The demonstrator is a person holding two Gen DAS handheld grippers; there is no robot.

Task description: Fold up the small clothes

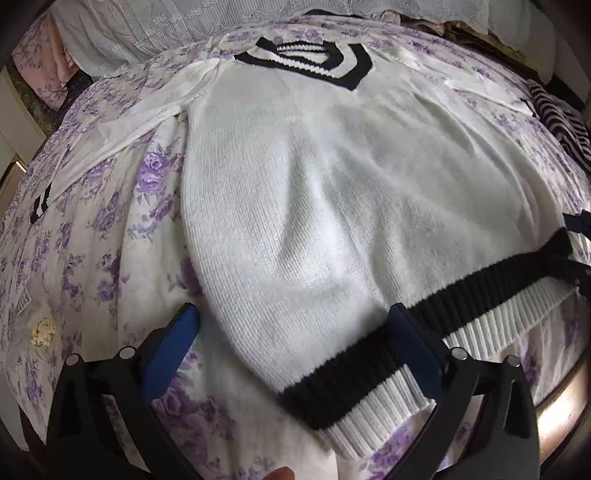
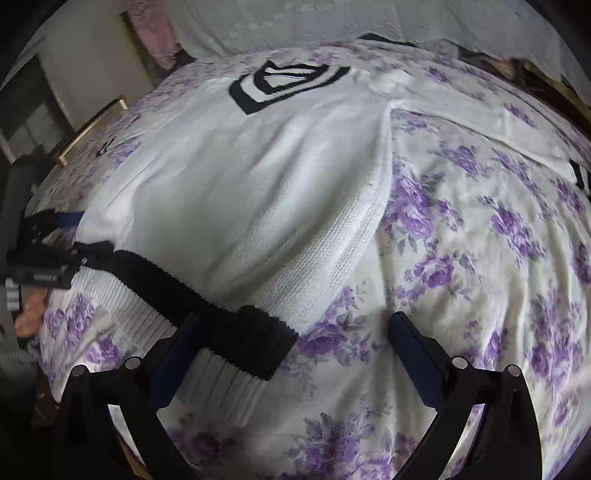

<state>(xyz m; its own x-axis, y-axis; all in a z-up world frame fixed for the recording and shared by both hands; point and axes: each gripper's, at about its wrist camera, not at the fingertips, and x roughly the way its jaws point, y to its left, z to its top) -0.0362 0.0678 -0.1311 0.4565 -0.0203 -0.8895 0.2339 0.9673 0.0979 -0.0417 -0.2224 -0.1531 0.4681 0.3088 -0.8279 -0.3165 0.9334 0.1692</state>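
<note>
A white knit sweater (image 1: 314, 192) with a black-and-white V collar (image 1: 314, 61) and a black band above a white ribbed hem (image 1: 369, 365) lies flat on the bed; it also shows in the right wrist view (image 2: 240, 177). My left gripper (image 1: 295, 328) is open over the hem's left corner, its jaws spread either side of the fabric. My right gripper (image 2: 295, 332) is open over the hem's right corner (image 2: 251, 343). Both sleeves are spread out to the sides.
The bed has a white sheet with purple flowers (image 2: 461, 258). A black-and-white striped garment (image 1: 561, 118) lies at the right. White lace bedding (image 1: 221, 22) is piled at the far end. The bed's wooden edge (image 1: 565, 402) runs at the lower right.
</note>
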